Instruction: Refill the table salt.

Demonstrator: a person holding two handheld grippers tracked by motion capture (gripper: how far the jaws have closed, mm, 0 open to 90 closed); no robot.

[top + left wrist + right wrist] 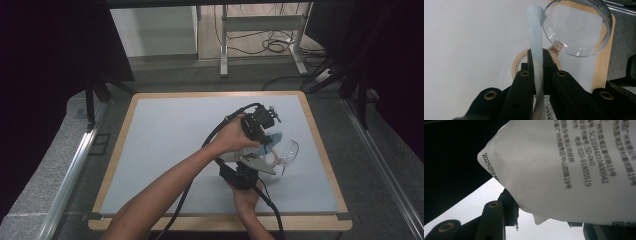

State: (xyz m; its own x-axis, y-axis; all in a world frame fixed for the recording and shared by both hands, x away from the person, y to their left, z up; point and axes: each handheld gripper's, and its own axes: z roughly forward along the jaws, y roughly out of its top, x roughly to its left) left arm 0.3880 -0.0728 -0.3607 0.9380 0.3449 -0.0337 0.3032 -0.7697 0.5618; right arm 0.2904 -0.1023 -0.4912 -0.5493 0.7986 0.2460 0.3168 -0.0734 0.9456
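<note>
The white printed plastic packet sits clamped between the right gripper fingers; left gripper fingers pinch its pale blue edge, beside a clear glass bowl on the grey surface.

The left gripper is pinching a pale blue packet edge-on between its closed jaws. A clear glass is lying just beyond, touching the packet's top corner.

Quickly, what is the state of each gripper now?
Left gripper: shut on the packet edge.
Right gripper: shut on the packet.

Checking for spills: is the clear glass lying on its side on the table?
Yes, the glass lies tipped over on the table.
</note>
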